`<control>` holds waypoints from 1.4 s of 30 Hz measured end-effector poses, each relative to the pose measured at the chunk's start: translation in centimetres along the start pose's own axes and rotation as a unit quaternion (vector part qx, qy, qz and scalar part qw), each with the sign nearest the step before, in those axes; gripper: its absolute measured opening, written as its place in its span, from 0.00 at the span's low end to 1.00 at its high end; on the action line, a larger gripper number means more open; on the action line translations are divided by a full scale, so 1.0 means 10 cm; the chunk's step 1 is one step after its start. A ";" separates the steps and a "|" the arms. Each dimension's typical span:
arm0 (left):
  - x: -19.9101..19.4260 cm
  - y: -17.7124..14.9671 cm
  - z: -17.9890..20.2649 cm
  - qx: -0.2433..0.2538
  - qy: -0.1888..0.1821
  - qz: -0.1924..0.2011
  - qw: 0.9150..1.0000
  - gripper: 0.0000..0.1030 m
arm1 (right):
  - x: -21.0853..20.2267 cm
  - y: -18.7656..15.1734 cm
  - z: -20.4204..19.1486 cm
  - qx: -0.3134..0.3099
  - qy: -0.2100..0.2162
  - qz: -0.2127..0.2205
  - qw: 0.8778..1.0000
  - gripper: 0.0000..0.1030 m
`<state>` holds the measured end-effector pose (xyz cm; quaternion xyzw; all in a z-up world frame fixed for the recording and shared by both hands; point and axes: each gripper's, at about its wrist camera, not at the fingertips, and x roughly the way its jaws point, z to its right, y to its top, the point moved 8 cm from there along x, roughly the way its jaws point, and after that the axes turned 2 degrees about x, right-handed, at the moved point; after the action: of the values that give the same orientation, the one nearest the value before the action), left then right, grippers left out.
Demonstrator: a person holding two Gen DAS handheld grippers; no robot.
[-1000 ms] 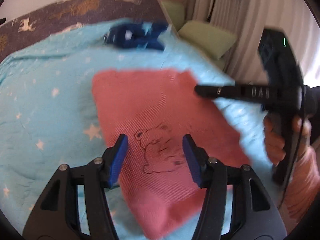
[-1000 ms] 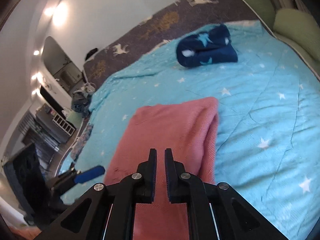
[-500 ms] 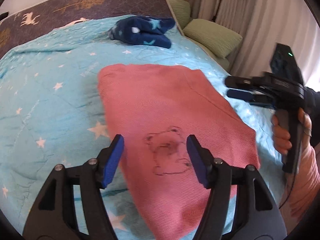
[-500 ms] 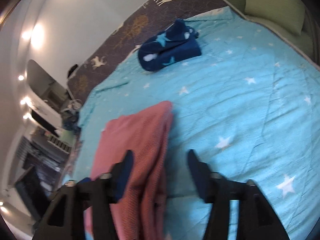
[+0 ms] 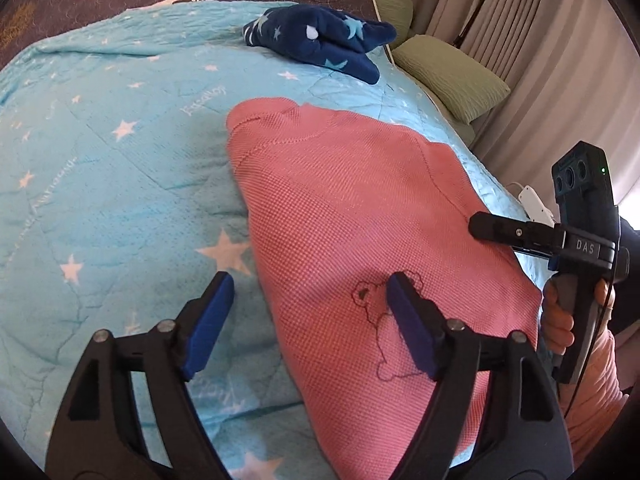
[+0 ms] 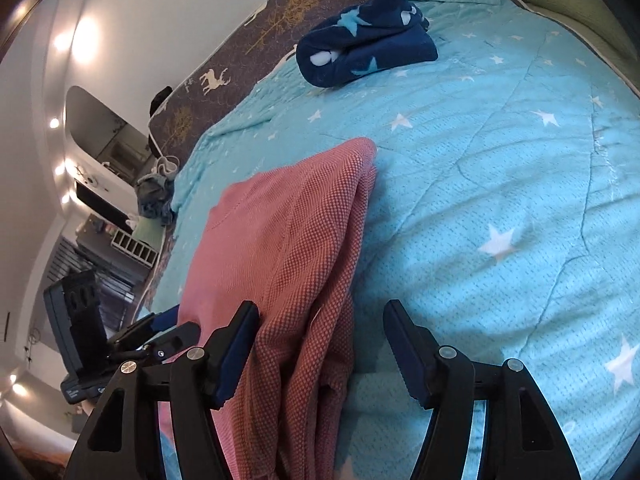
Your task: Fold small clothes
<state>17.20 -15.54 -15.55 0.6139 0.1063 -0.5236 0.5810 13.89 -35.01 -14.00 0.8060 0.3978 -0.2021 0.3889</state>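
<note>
The left claw [image 5: 308, 312] is spread wide and has just been opening more. It holds nothing. Its one blue pad [image 5: 208, 324] is over the blue bed cover and the other is over the pink top [image 5: 360, 216], so the left edge of the top lies under the gap between them, but the pads do not press on it. The right claw [image 6: 320, 344] is spread too, after opening a moment ago. The right edge of the pink top sits bunched in the gap between its pads, in a few layers, and nothing pinches it. The pink top lies on the bed [image 5: 100, 180], near the person, with a little bear drawn on the front. It looks like the sides have been folded in, because it is a long neat shape now with thick edges. So the first part of the job looks done for this top. What seems to be left is to fold it in half from the bottom up to the neck, and both claws look ready to grab the near end for that. Farther back on the bed, well apart from the pink top, is a dark blue star cloth [image 5: 320, 40]. It is a loose lump, so it may still need folding too.
</note>
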 end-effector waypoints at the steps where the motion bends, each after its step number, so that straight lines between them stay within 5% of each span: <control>1: 0.01 0.00 -0.01 -0.002 -0.005 -0.003 1.000 0.79 | 0.01 0.00 -0.01 -0.002 0.000 0.001 1.000 0.64; 12: 0.26 0.16 0.04 0.019 -0.061 -0.017 0.998 0.97 | 0.18 0.18 -0.02 -0.004 0.055 -0.002 0.998 0.64; 20: 0.32 0.28 0.04 -0.005 -0.120 -0.021 0.993 0.91 | 0.27 0.25 -0.07 -0.016 0.089 -0.013 0.996 0.59; 31: 0.31 0.25 0.13 0.020 -0.129 -0.032 0.991 0.86 | 0.24 0.05 -0.14 -0.027 0.094 -0.043 0.994 0.56; 33: 0.37 0.34 0.12 0.012 -0.128 -0.025 0.991 0.80 | 0.32 0.15 -0.15 -0.013 0.096 -0.040 0.995 0.53; 35: 0.36 0.39 0.09 0.009 -0.109 -0.023 0.994 0.50 | 0.42 0.25 -0.09 0.010 0.071 -0.029 0.997 0.26; 37: 0.27 0.42 0.07 0.001 -0.105 -0.019 0.994 0.35 | 0.42 0.27 -0.07 0.032 0.068 -0.020 0.997 0.22; 42: -0.29 0.52 0.32 0.053 -0.055 0.050 0.996 0.30 | 0.03 0.24 -0.51 -0.053 0.014 0.055 0.997 0.19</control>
<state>18.17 -18.37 -9.44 0.6191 0.0154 -0.5313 0.5781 16.11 -31.81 -9.96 0.8077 0.3682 -0.1481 0.4360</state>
